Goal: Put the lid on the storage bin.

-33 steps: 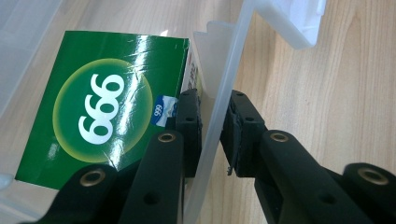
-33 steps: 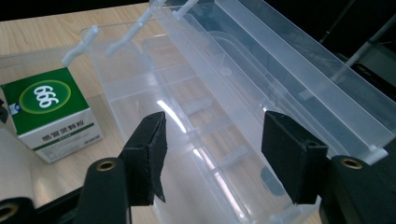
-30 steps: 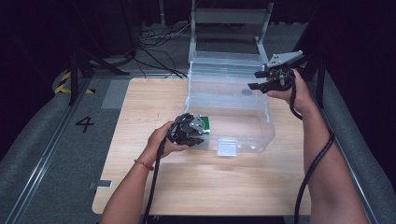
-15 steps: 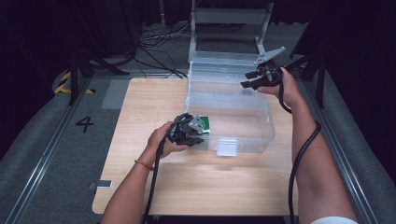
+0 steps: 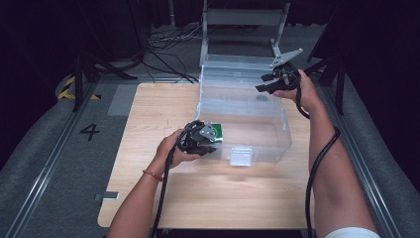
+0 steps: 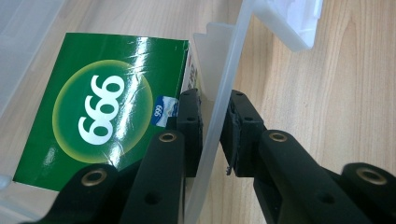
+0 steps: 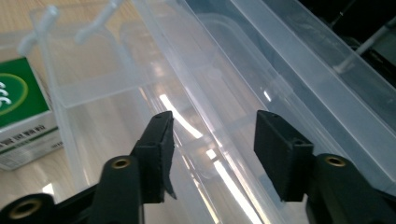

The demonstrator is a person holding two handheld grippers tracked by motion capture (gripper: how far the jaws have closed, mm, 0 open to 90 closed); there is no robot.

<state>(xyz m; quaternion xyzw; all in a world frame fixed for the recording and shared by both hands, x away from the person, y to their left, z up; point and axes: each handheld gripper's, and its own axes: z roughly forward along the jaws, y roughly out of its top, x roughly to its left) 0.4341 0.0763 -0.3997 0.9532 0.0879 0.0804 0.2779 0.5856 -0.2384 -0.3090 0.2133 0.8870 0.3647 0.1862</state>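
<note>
Left gripper, high view: left gripper (image 5: 201,140) sits at the near left wall of the clear plastic bin (image 5: 277,130); black matt body, cable trailing along the forearm; clenched on that wall
Right gripper, high view: right gripper (image 5: 264,83) held over the bin's far right rim, grey three-cornered plate on top; jaws apart, having just been opening, with nothing gripped between them
Bin, high view: rectangular, transparent, glossy, thin-walled; stands on the pale wood-grain table (image 5: 153,114); a white latch tab on its near wall; its clear lid (image 5: 237,64) stands open at the far side
Box, high view: green box (image 5: 216,131) lies inside the bin at its near left corner, just beside the left gripper
Left gripper view: two black ribbed pads (image 6: 188,122) pinch the thin translucent bin wall (image 6: 219,112) from both sides; one jaw inside, one outside; brass-coloured rivets on the jaw arms; the green box (image 6: 102,107) is flat glossy card with a yellow-green disc and white digits, lying on the bin floor just beside the inner jaw; wood grain shows on the outer side
Right gripper view: black pads (image 7: 161,140) stand well apart; the bin's clear rim (image 7: 205,116) runs between them, pads not pressing on it; moulded ribs and bright glare streaks on the plastic; the green box (image 7: 21,100) shows at far left, with a white side panel bearing small print
</note>
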